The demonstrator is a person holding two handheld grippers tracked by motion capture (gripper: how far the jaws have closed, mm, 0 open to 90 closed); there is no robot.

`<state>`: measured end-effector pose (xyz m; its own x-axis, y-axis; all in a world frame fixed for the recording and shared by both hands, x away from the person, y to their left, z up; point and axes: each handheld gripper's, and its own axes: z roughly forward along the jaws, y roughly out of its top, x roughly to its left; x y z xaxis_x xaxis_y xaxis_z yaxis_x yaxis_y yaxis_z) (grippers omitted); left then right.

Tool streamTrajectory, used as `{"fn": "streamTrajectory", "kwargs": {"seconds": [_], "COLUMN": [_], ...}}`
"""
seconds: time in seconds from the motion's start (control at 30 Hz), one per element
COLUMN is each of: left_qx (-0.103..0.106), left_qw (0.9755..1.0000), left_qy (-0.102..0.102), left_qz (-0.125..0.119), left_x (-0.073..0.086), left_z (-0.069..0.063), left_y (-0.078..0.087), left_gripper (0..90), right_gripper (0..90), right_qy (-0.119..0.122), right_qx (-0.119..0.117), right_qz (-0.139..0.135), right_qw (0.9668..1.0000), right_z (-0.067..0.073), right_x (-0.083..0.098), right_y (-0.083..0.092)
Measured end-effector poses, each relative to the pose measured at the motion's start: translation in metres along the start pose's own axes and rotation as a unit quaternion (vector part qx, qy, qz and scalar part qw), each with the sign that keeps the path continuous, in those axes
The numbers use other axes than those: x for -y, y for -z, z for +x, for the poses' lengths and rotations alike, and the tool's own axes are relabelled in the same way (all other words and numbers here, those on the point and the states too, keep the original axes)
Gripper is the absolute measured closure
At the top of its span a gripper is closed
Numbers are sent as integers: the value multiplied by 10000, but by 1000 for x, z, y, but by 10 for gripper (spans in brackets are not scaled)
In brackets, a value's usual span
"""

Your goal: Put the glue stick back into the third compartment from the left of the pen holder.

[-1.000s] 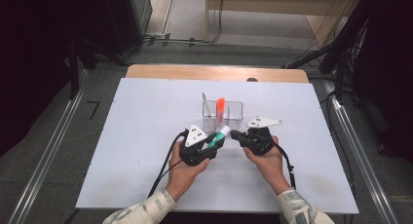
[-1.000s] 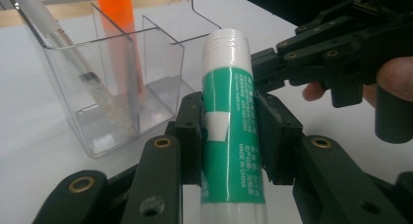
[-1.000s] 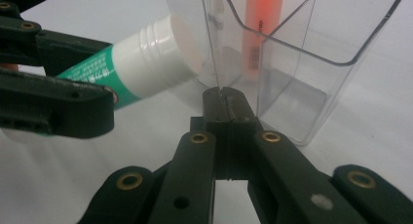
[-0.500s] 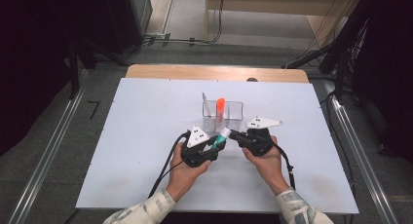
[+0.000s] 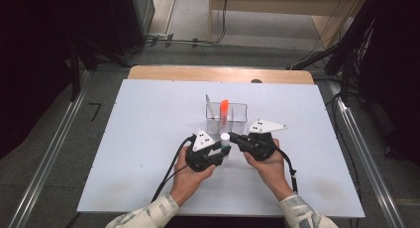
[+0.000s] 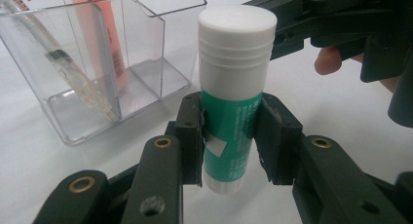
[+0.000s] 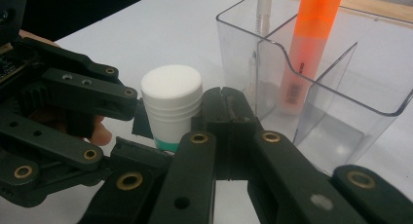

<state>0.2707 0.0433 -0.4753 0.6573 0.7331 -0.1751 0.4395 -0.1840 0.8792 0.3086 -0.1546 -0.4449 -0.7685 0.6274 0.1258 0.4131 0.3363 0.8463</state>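
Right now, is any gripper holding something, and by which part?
The left gripper holds the glue stick upright by its green body; the right gripper is at its white cap.

Left gripper (image 5: 221, 153) and right gripper (image 5: 233, 137): black bodies, each topped by a pale grey three-cornered plate bearing small dark dots. A black cable trails from each gripper toward the person, who wears light patterned sleeves (image 5: 148, 215) (the pattern is too fine to read). In the left gripper view, the jaws are dark, flat linkage bars joined by brass-coloured rivets, ending in blocky black pads (image 6: 191, 136). In the right gripper view, the same bar-and-rivet build appears, with one pale worn spot on a bar and small dark screw holes on another.
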Motion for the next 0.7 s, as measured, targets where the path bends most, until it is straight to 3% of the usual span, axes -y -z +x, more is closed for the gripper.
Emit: {"fn": "streamTrajectory", "kwargs": {"seconds": [0.17,0.37,0.7], "left_qx": [-60,-186,-272], "left_qw": [10000,9998,9995], "left_qy": [9,60,95], "left_qz": [-11,-92,-143], "left_x": [1,1,0], "left_z": [2,7,10], "left_y": [0,2,4], "left_gripper": [662,663,662], "right_gripper": [872,751,562], "right_qy": [-23,-238,-470], "right_qx": [76,258,67], "right_qz": [-69,-123,-209], "right_qw": [9999,9993,9987], "right_z": [-1,-10,-11], "right_x": [-1,1,3], "right_y": [1,7,10]}}
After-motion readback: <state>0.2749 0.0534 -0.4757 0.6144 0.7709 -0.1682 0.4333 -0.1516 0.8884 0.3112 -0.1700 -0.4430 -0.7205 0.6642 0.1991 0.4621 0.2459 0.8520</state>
